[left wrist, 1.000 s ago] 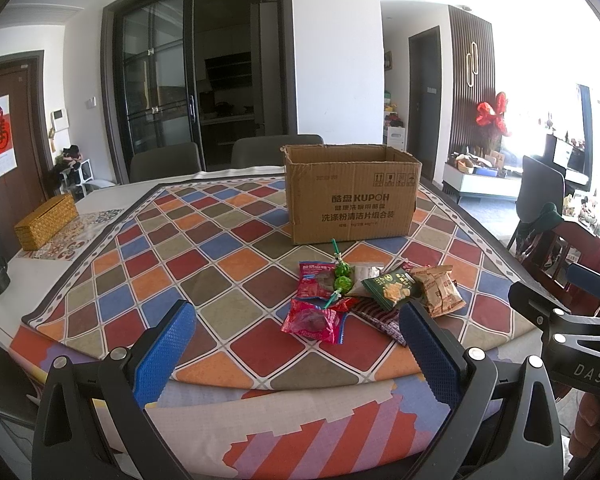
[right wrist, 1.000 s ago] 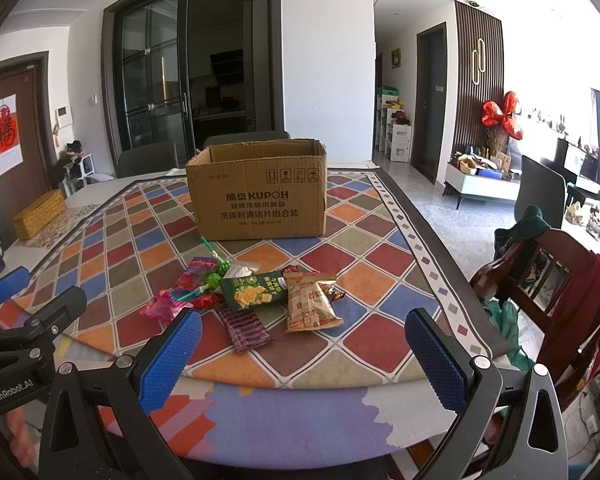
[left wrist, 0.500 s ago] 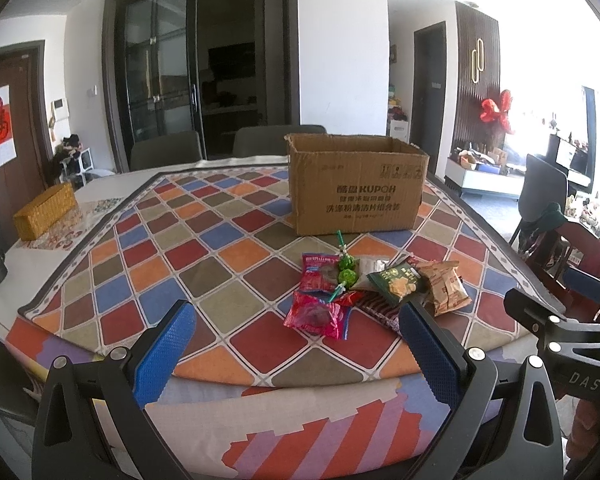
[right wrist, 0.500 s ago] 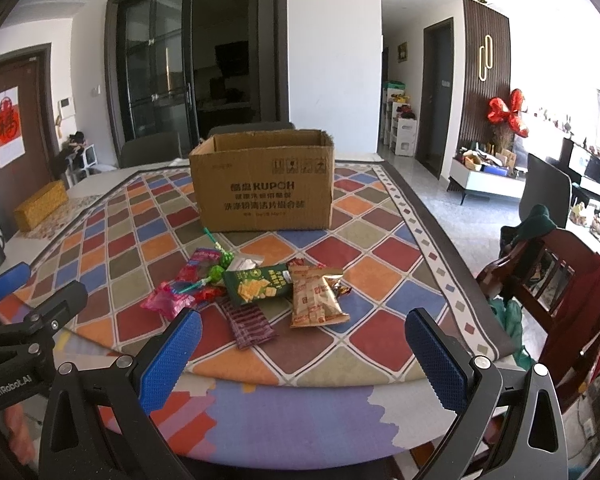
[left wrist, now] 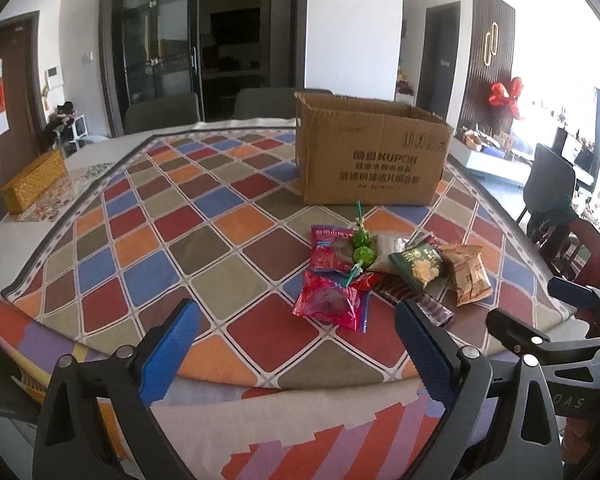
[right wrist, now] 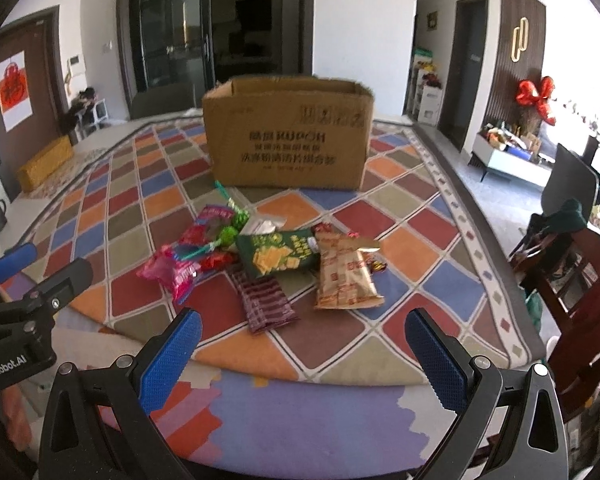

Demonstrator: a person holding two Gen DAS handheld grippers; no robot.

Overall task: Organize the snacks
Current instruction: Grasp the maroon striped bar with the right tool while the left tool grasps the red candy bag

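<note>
At far left we note a woven box [left wrist: 34,181] at the table's edge, well apart from the work area and not part of the job. The patterned tablecloth [left wrist: 148,248] covers the table and gives a flat, bare approach lane on this side.

We hold the left gripper [left wrist: 296,342] near the front edge of the table, tilted down toward the pile. Its jaws stand wide but have just been closing slightly, and nothing sits between them. We judge this spread suits a flat packet taken across its width.

The snacks lie in one loose heap just in front of the cardboard box [left wrist: 372,156], near it but not touching. From left: a pink packet [left wrist: 328,304], a red packet [left wrist: 330,250] behind it, two green lollipops [left wrist: 362,248] lying over the packets, a dark striped wrapper [right wrist: 266,300], a green cracker bag [right wrist: 278,254] and a tan bag [right wrist: 346,276]. Several overlap, so we expect a lift on one to drag its neighbour.

The box stands upright with its top open, which makes it the likely container; whether anything is in it we cannot tell.

We hold the right gripper [right wrist: 300,346] beside the left, jaws wide and empty, facing the striped wrapper and tan bag. No snack is lifted yet.
</note>
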